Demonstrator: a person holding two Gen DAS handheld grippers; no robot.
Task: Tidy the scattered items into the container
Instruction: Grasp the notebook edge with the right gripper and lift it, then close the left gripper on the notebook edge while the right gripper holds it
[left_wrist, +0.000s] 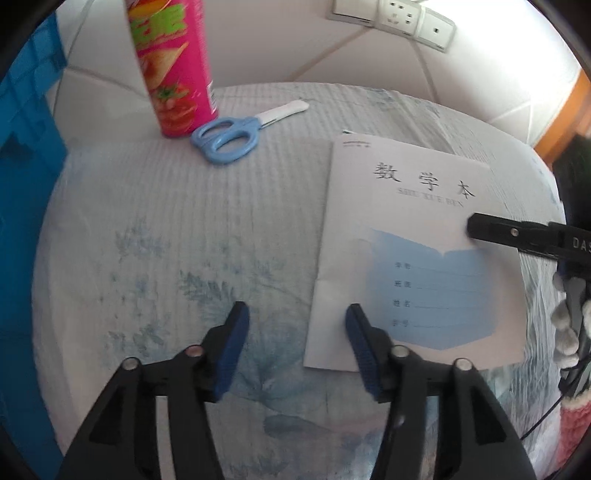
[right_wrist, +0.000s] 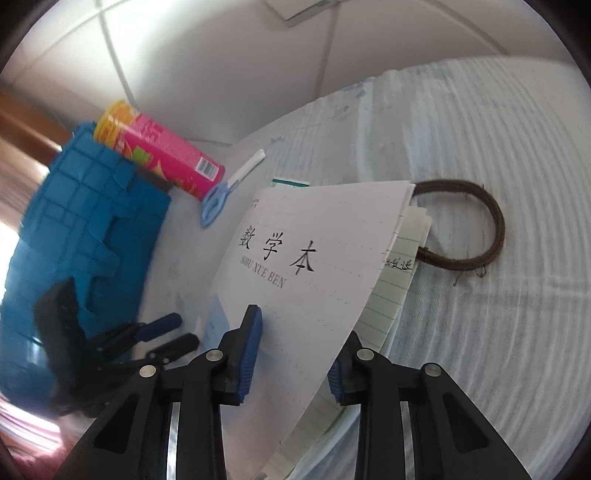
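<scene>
We see our right gripper (right_wrist: 291, 354) w/ one jaw on top of the maths notebook (right_wrist: 314, 258) and one under its lifted edge, but we can't tell if it's squeezing yet. Our left gripper (left_wrist: 295, 332) has its jaws wide apart & holds nothing, just above the book's near corner on the bed (left_wrist: 166, 229). The blue scissors (left_wrist: 236, 133) lie touching the pink chip can (left_wrist: 173, 66), the blue crate (right_wrist: 85, 236) is at the left, and a brown hair tie (right_wrist: 480, 225) pokes out from under the book.

Scissors (left_wrist: 232, 133) just right of the can (left_wrist: 173, 66), notebook (left_wrist: 410, 251) farther right, crate (left_wrist: 26, 155) left.
</scene>
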